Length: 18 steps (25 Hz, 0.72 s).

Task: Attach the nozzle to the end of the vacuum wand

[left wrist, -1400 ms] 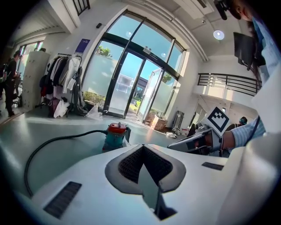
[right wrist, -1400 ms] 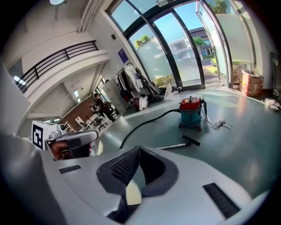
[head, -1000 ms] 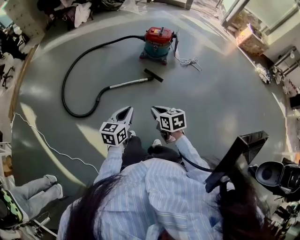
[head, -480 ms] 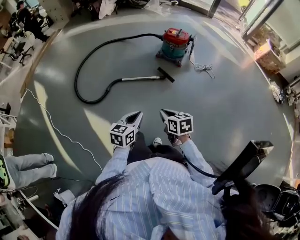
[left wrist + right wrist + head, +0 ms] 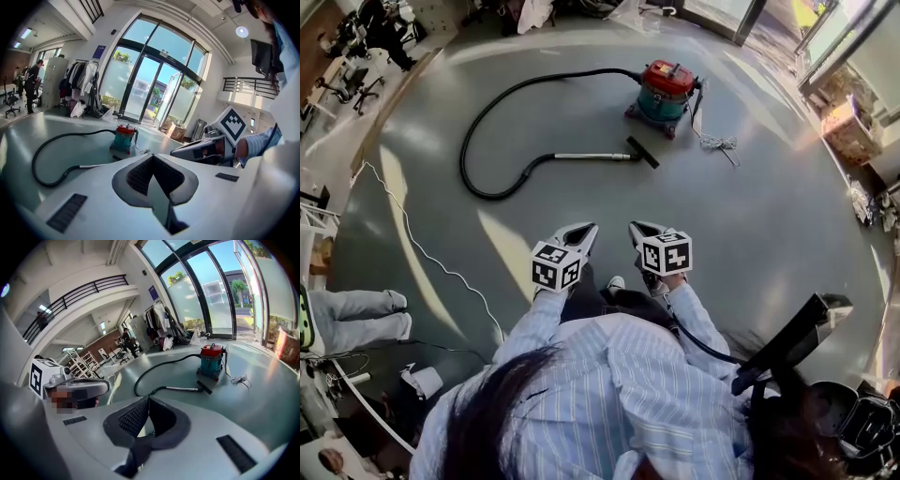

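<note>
A red-and-teal vacuum (image 5: pixel 667 92) stands on the grey floor far ahead. Its black hose (image 5: pixel 478 141) loops round to a silver wand (image 5: pixel 591 157) lying flat. A black nozzle (image 5: pixel 642 152) lies at the wand's far end, touching it. My left gripper (image 5: pixel 584 228) and right gripper (image 5: pixel 636 227) are side by side in the air near my body, well short of the wand. Both are shut with nothing between their fingers. The left gripper view shows the vacuum (image 5: pixel 124 137) and the wand (image 5: pixel 96 165) over its closed jaws. In the right gripper view the nozzle (image 5: pixel 204 387) lies beside the vacuum (image 5: pixel 211 361).
A coiled white power cord (image 5: pixel 719 142) lies right of the vacuum. A thin white cable (image 5: pixel 412 253) runs across the floor on the left, near a seated person's legs (image 5: pixel 356 314). Glass doors (image 5: pixel 145 91) and a clothes rack (image 5: pixel 84 86) line the far wall. Boxes (image 5: pixel 851 127) stand at the right.
The head view has swung, so the vacuum, hose and wand sit further right in the picture. Both grippers moved along with the person and stay shut and empty.
</note>
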Each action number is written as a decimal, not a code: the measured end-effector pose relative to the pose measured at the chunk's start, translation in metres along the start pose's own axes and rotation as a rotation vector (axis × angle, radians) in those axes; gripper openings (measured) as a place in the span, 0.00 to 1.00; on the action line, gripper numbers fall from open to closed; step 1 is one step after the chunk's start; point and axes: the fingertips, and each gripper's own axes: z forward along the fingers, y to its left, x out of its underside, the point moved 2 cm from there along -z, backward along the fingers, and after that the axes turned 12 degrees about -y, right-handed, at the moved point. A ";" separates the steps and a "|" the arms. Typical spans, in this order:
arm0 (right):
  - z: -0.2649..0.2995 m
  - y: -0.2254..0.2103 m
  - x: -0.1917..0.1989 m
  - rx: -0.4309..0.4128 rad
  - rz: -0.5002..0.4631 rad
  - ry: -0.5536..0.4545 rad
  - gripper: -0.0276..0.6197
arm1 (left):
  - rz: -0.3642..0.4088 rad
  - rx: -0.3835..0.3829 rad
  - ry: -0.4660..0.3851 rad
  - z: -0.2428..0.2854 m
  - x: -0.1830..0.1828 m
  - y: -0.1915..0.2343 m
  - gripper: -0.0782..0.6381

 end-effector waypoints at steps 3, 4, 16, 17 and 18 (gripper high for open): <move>0.000 0.002 -0.002 -0.007 -0.019 0.004 0.05 | 0.001 -0.003 -0.003 0.000 -0.001 0.000 0.12; 0.000 0.002 -0.003 -0.010 -0.020 0.003 0.05 | 0.002 -0.004 -0.003 0.001 -0.002 -0.001 0.12; -0.002 -0.001 0.005 -0.013 -0.017 0.020 0.05 | 0.004 -0.010 0.020 0.000 0.005 -0.003 0.12; -0.001 0.000 0.005 -0.015 -0.018 0.022 0.05 | 0.003 -0.012 0.020 0.000 0.005 -0.002 0.12; 0.000 0.001 0.006 -0.016 -0.018 0.025 0.05 | 0.002 -0.015 0.021 0.000 0.005 -0.001 0.12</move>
